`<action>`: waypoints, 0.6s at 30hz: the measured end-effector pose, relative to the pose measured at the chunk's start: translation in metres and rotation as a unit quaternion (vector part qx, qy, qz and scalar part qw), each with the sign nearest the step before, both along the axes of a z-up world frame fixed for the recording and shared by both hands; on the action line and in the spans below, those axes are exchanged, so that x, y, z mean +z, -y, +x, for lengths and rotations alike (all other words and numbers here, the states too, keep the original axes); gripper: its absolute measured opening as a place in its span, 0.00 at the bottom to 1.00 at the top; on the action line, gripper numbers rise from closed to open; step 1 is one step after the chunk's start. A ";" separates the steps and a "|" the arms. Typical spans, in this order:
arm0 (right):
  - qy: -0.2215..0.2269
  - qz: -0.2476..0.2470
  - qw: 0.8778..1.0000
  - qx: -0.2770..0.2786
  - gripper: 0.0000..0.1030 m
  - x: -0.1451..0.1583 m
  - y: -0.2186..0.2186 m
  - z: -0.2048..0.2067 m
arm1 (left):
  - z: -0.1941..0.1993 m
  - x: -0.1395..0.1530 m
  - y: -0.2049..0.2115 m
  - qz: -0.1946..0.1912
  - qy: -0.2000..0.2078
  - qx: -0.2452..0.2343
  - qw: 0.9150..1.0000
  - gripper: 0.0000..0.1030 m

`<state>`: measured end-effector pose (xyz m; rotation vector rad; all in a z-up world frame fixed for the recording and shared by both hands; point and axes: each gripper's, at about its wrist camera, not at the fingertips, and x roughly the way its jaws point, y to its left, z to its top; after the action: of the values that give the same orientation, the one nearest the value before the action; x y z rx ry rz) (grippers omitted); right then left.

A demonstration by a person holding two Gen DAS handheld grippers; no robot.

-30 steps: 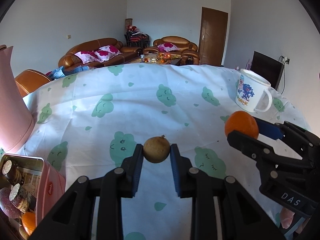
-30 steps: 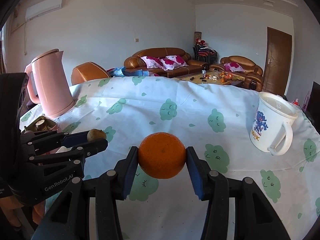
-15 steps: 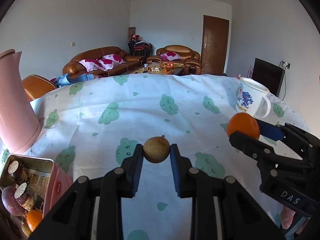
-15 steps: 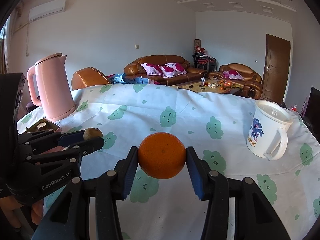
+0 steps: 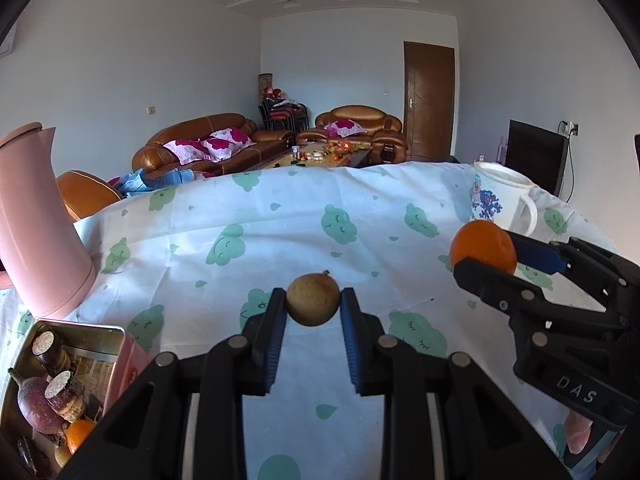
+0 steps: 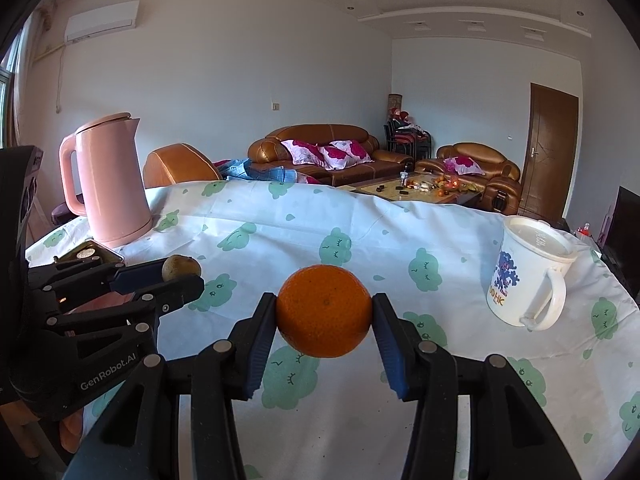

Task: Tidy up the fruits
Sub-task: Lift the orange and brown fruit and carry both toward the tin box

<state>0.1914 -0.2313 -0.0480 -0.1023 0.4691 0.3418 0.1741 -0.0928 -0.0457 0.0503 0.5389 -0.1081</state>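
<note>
A small brown round fruit point(image 5: 313, 299), possibly a longan, is pinched between the pads of the left tongs point(image 5: 313, 304), and an orange point(image 6: 325, 310) is clamped across its middle by the right tongs point(image 6: 325, 314); both fruits are held in the air above the surface point(image 5: 280, 232), which is covered by a cloth printed with green clouds. An open pink tin point(image 5: 116, 344) at the near left edge, just in front of the pink kettle point(image 5: 38, 220), already holds a beet-like root, cut stalks and another orange, so it is judged to be the likely destination. The grip on each fruit should be kept steady and not tightened, since the small fruit's skin may be crushed. The fruits are best carried over one at a time, so that the two tongs are not crowded over the tin's narrow mouth. Each fruit should be lowered into a free gap before being released, lest it roll off the cloth. The lidded mug point(image 6: 528, 272) at the right is well clear.
</note>
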 end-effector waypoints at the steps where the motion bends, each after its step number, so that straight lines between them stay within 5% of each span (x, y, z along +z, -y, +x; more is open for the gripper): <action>1: 0.002 0.000 1.000 0.000 0.48 0.000 0.000 -0.001 | -0.001 0.000 0.000 0.001 0.002 0.000 1.000 0.28; 18: 0.037 0.007 0.999 0.002 0.48 0.005 -0.001 -0.014 | -0.017 0.006 -0.004 -0.002 0.038 0.010 0.999 0.28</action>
<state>0.1775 -0.2303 -0.0427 -0.1026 0.3942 0.3443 0.1568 -0.0889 -0.0394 0.0458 0.4635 -0.0871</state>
